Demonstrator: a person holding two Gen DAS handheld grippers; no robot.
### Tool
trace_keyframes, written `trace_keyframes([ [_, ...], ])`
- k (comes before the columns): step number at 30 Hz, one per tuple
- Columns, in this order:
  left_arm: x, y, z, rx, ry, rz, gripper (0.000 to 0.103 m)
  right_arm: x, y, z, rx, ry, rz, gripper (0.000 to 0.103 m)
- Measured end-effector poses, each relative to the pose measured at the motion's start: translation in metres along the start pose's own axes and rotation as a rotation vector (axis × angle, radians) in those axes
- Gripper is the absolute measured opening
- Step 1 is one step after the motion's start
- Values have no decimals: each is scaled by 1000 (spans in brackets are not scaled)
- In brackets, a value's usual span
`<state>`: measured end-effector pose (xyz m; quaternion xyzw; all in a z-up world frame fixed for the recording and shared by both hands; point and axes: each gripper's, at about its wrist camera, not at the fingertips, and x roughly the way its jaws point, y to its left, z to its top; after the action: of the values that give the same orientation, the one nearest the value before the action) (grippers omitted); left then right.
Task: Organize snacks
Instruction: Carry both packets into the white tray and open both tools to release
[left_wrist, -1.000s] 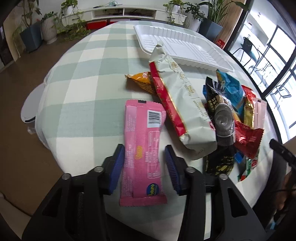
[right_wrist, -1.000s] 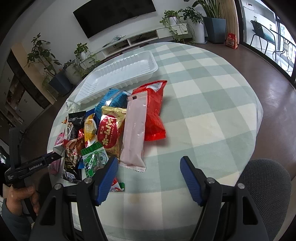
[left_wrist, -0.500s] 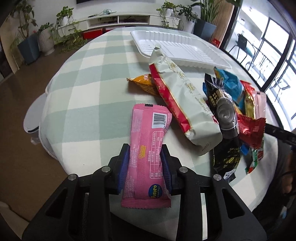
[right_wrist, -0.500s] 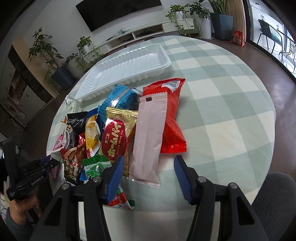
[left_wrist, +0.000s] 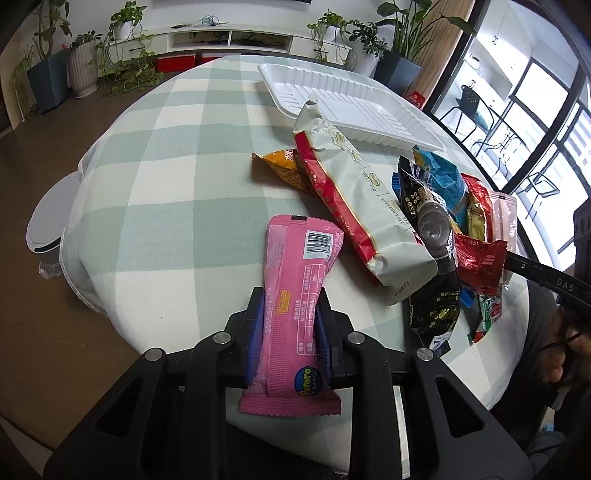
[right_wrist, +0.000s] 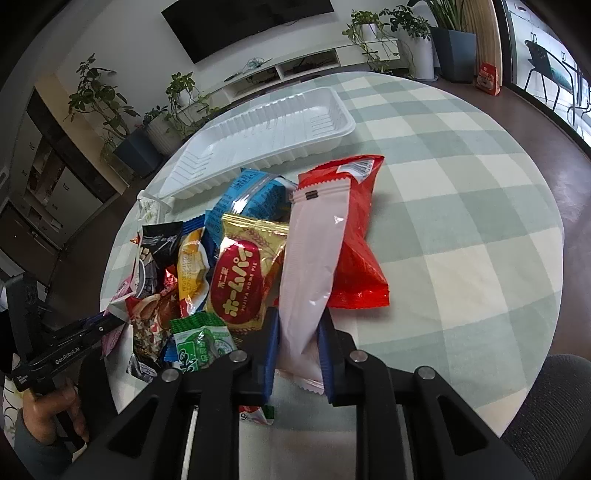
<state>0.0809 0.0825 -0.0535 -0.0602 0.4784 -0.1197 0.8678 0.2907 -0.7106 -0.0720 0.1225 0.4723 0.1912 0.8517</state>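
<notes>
Pink packet pinched by left hand-held gripper, pale wrapper's end hidden in right one

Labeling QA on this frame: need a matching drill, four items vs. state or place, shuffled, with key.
Items:
1. bright pink snack pack
2. pale pink wrapper
3. white tray
4. red bag

States:
A. holds no snacks, beyond the pile
B. pinched in the left hand-held gripper
C. lies partly under the pale wrapper
D. pinched in the right hand-held gripper

Pairs: 1-B, 2-D, 3-A, 4-C
</notes>
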Motion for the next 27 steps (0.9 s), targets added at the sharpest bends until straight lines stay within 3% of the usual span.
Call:
trace_keyframes([
  [7,-10,3,-1,-30,-28,-32,23,-22,5,2,0,-71,32,21],
  [27,-34,9,3,-105,-98,-127,21,-30,-18,10,49,-118,25,21],
])
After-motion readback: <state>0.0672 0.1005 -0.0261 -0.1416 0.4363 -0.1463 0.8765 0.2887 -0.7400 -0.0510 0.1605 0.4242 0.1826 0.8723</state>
